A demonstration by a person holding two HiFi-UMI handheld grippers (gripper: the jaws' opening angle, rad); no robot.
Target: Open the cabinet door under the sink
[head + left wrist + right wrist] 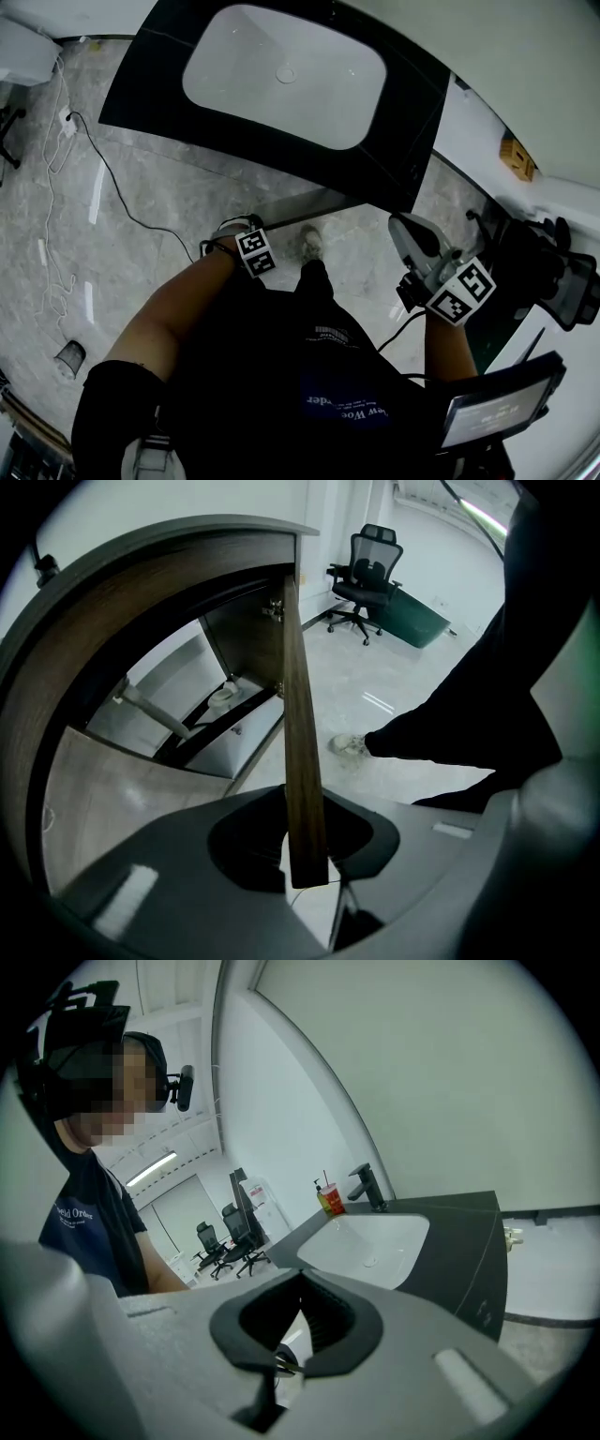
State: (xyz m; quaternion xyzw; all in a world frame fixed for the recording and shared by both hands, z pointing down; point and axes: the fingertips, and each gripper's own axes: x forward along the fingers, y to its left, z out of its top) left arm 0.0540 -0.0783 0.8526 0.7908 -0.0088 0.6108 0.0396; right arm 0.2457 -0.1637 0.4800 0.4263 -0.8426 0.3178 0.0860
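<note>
The cabinet door (298,733) under the sink is seen swung out from the cabinet. Its wood-grain free edge is clamped between the jaws of the left gripper (306,853), which is pointed steeply down below the dark countertop (155,89). A grey pipe (150,710) is exposed inside the opened cabinet. The right gripper (286,1361) is held apart near counter height, its jaws brought together at the tips with nothing between them. A white basin (234,66) is set into the countertop, and a black faucet (366,1185) and a red bottle (328,1199) are seen at its far side. The floor (150,202) is laid in pale grey marble and is crossed by a black cable (112,187). A black office chair (366,569) is placed further off near a white wall.
</note>
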